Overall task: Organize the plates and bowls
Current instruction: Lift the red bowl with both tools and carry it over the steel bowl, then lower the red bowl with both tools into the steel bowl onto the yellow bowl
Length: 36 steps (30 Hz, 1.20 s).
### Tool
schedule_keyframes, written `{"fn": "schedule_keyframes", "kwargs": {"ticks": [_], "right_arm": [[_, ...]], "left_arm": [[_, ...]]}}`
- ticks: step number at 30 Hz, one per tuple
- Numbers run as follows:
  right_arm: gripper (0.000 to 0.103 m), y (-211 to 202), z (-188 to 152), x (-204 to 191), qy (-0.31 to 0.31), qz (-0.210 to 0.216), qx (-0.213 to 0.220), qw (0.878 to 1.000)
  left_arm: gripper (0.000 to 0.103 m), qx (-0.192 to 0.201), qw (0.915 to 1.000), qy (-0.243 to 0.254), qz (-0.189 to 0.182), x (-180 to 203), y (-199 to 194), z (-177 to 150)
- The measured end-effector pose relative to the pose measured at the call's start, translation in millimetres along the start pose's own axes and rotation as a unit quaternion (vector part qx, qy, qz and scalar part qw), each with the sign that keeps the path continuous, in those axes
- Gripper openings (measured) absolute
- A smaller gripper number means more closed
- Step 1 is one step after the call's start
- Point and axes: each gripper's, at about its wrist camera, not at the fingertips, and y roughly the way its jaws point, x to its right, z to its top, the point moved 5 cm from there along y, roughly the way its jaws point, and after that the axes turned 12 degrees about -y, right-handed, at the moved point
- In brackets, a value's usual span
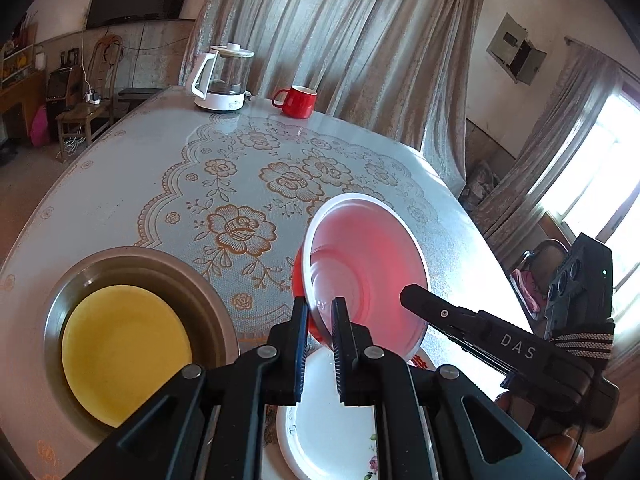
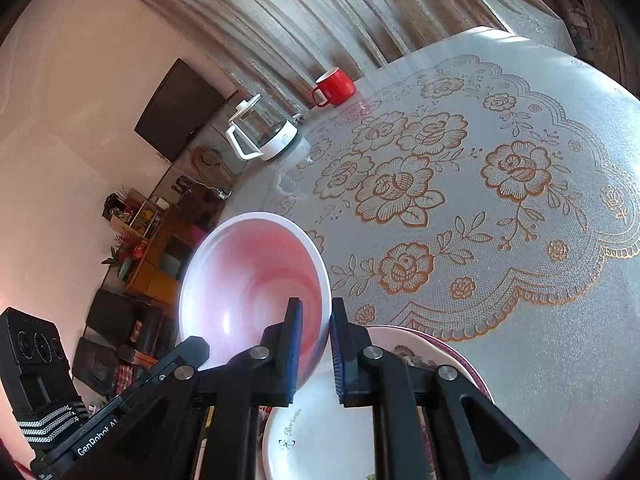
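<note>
- White plate [image 1: 320, 432] lay at 6 o'clock in the left wrist view; near rim cut by the bottom edge, sides hidden behind the left gripper [image 1: 320, 320].
- Yellow plate [image 1: 124, 352] at 8 o'clock; lower right edge covered by the gripper's black body.
- Red bowl [image 1: 360, 272], tilted; near rim hidden between the fingers, so contact there could not be judged exactly.
- Right wrist view: patterned plate [image 2: 448, 350] at 5 o'clock showed only a rim arc; the rest lay under the white plate and the right gripper [image 2: 316, 320].
- Small script on the white plate partly legible.
- Shelf contents [image 2: 136, 216] at 9 o'clock too small to identify.
</note>
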Motion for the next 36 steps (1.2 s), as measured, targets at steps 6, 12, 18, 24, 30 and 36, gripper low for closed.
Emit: {"fn": "schedule_keyframes", "kwargs": {"ticks": [6,12,18,24,30,36], "right_arm": [[0.013,-4.6,-5.5,-19.9,-0.021,0.003,0.001,1.0],[0.013,-11.7,-13.3,-37.4,-0.039,0.009,0.002,0.999],[0.013,-12.1,-18.5,-61.8,-0.062,0.018,-0.001,0.998],[0.013,0.9,-21.8,-91.7,-0.088,0.043,-0.015,0.995],[0.013,26.0,-27.9,-125.7,-0.116,0.069,-0.045,0.99],[0.013,64.2,-41.0,-148.0,-0.14,0.073,-0.085,0.984]], "left_arm": [[0.011,0.012,0.9999,-0.007,-0.001,-10.1,-17.2,-4.7],[0.011,0.024,0.9995,-0.017,-0.01,-20.9,-36.5,-10.0],[0.011,0.037,0.9985,-0.039,-0.011,-44.1,-52.3,-9.6],[0.011,0.051,0.9963,-0.069,-0.005,-77.8,-71.0,-4.8],[0.011,0.057,0.9919,-0.112,0.018,-122.0,-77.7,-1.3],[0.011,0.041,0.9882,-0.14,0.046,-155.7,-65.9,-6.0]]}}
